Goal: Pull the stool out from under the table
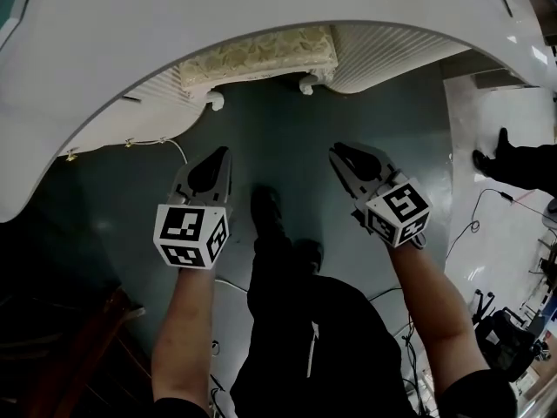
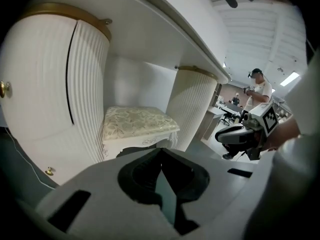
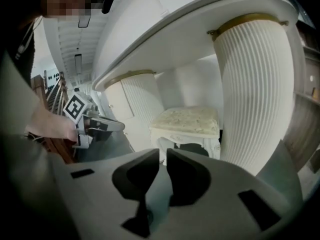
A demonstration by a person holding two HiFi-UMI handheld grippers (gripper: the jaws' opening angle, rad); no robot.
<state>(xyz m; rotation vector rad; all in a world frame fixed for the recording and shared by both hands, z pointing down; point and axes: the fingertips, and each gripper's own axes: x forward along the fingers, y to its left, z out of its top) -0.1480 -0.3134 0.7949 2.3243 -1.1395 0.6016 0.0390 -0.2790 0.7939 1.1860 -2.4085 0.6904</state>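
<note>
The stool [image 1: 261, 55] has a cream patterned cushion and white carved legs, and it stands tucked under the curved white table [image 1: 261, 3], between the table's fluted pedestals [image 2: 85, 94]. My left gripper [image 1: 224, 152] hovers over the dark floor short of the stool, jaws shut and empty. My right gripper [image 1: 335, 152] is level with it to the right, its jaws a narrow gap apart with nothing between them. In the left gripper view the stool [image 2: 137, 121] sits beyond the shut tips [image 2: 161, 151]. In the right gripper view the stool [image 3: 190, 119] lies ahead of the parted tips [image 3: 163, 154].
My own shoes [image 1: 265, 207] stand on the dark floor between the grippers. A second person's legs [image 1: 513, 159] and cables [image 1: 474, 216] are on the pale floor at right. Dark wooden furniture [image 1: 78, 338] stands at lower left. Another person [image 2: 257, 91] stands far off.
</note>
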